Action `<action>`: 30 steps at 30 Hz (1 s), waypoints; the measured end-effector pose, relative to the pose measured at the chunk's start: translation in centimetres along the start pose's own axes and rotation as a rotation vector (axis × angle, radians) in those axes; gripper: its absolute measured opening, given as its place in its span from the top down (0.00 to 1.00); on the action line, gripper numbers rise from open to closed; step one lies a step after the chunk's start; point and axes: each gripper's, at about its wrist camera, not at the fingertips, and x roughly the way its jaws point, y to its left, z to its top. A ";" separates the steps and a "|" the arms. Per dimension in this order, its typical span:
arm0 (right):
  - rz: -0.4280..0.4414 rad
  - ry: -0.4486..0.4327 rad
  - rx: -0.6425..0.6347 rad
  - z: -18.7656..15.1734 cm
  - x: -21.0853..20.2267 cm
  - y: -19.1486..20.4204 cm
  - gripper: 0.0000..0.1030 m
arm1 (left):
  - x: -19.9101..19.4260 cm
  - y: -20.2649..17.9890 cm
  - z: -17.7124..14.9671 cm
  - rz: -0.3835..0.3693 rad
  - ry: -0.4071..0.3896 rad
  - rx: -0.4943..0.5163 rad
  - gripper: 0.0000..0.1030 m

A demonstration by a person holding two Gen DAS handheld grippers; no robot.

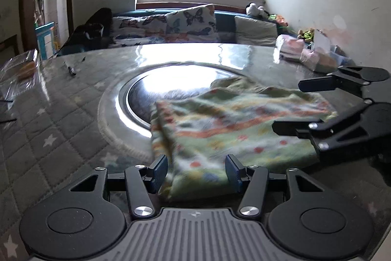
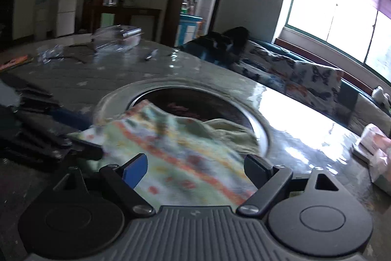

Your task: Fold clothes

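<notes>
A pale green garment [image 1: 227,129] with orange stripes and coloured dots lies folded on the table, partly over the round metal inset [image 1: 136,94]. My left gripper [image 1: 196,171] is open, its jaws either side of the garment's near edge. My right gripper [image 1: 288,107] shows at the right of the left wrist view, open, over the garment's right edge. In the right wrist view the garment [image 2: 180,153] lies between my open right gripper's [image 2: 195,170] fingers, and the left gripper [image 2: 80,151] sits at its left edge.
The table has a quilted grey star-print cover [image 1: 48,119] under glossy plastic. A clear plastic box [image 1: 19,72] is at the left, a pen [image 1: 70,70] beyond, tissue packs and clutter [image 1: 305,53] at the far right. A butterfly-print sofa [image 1: 171,26] stands behind.
</notes>
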 end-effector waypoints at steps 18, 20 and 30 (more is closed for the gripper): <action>0.078 0.021 -0.063 0.6 2.0 3.8 0.32 | -1.2 2.7 -1.0 0.038 0.006 -0.076 0.45; 0.077 0.022 -0.071 0.8 1.7 3.8 0.33 | -1.4 3.0 -1.0 0.029 0.010 -0.090 0.45; 0.206 0.011 -0.220 1.6 0.4 7.7 0.49 | -2.2 5.4 -0.1 0.045 0.002 -0.190 0.46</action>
